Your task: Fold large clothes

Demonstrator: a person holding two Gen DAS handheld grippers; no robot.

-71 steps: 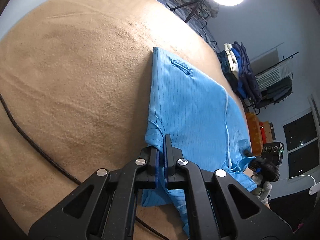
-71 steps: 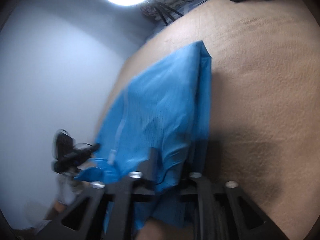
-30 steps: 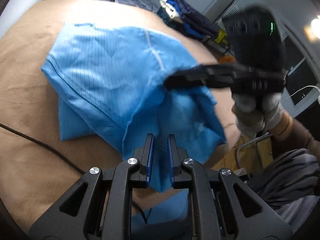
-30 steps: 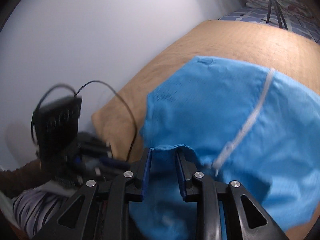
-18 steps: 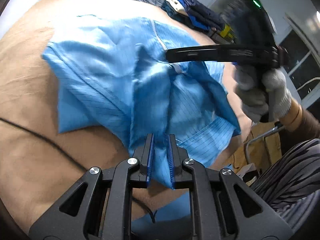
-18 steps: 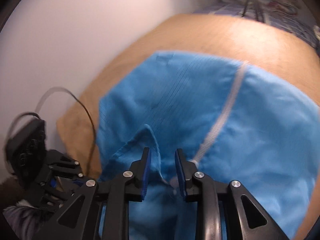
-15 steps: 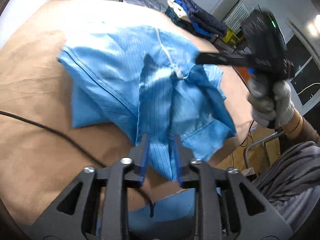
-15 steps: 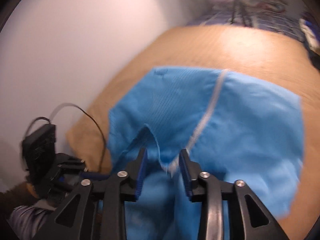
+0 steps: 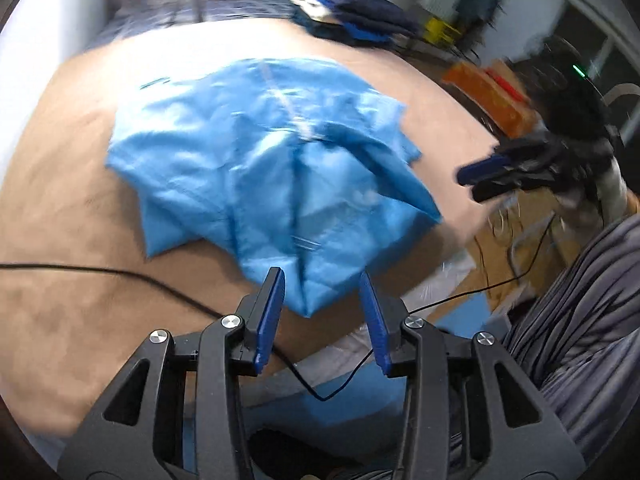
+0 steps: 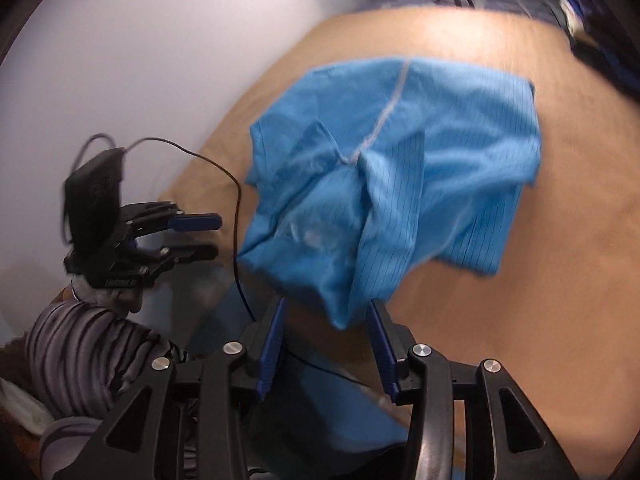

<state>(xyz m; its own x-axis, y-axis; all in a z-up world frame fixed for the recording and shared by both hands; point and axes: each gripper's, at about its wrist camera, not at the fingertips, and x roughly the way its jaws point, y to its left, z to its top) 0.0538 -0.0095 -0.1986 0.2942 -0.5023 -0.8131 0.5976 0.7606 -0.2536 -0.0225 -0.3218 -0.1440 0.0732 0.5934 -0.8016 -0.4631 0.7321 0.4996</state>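
Both wrist views face the blue garment [image 9: 280, 168] closely

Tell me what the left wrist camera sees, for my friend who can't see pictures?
A crumpled blue garment lies on a tan surface, with the open left gripper just in front of its near edge. The right gripper, also open, hangs at the right, and a black cable crosses the surface.

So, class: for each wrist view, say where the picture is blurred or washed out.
Left wrist view: the blue garment and the right gripper are motion-smeared, and glare bleaches the tan surface. Right wrist view: the far edge is streaked, the garment softer, and the left gripper mildly blurred.
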